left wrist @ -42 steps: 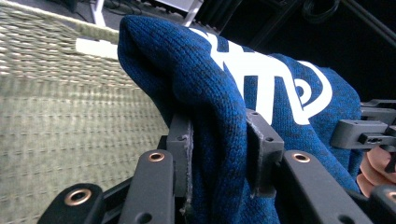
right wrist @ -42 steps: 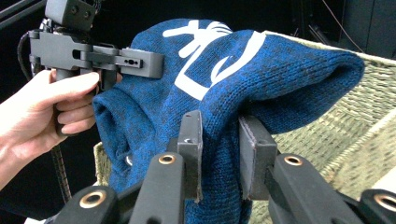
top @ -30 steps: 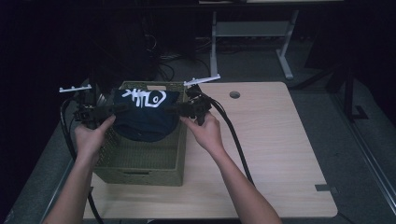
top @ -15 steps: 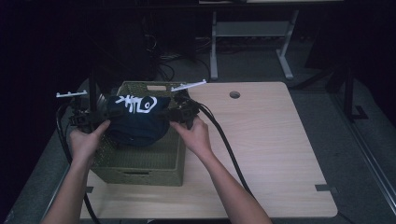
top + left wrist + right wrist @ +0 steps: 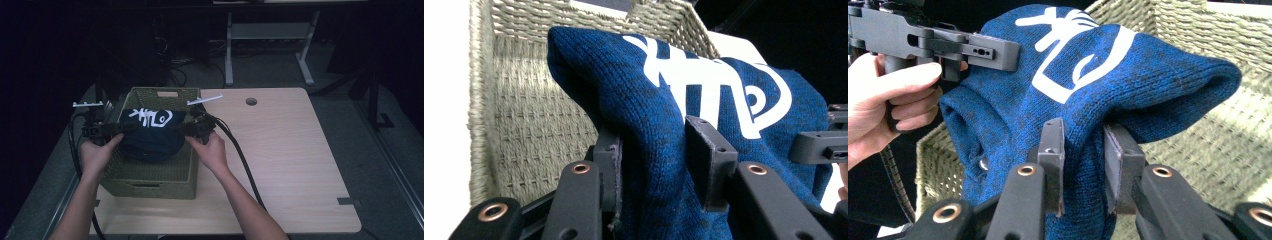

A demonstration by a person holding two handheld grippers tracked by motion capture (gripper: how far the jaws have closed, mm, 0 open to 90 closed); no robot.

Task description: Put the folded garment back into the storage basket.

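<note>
A dark blue knitted garment (image 5: 150, 140) with a white print hangs stretched between my two grippers, over the open top of an olive woven basket (image 5: 150, 175). My left gripper (image 5: 124, 129) is shut on its left side, and in the left gripper view the pads pinch a thick fold of the knit (image 5: 664, 75) at my left gripper (image 5: 659, 150). My right gripper (image 5: 181, 128) is shut on the other side. In the right gripper view the garment (image 5: 1148, 65) bunches between the jaws of my right gripper (image 5: 1083, 150). The garment's lower part sags into the basket.
The basket stands on the left part of a light wooden table (image 5: 290, 160), whose right half is bare wood with a round cable hole (image 5: 251, 101). Cables (image 5: 240, 160) trail from both grippers. Dark floor and desk legs (image 5: 229, 55) lie beyond the table.
Both hands have sunk with the garment, which now hangs lower and deeper in the basket's opening. Both grips are unchanged.
</note>
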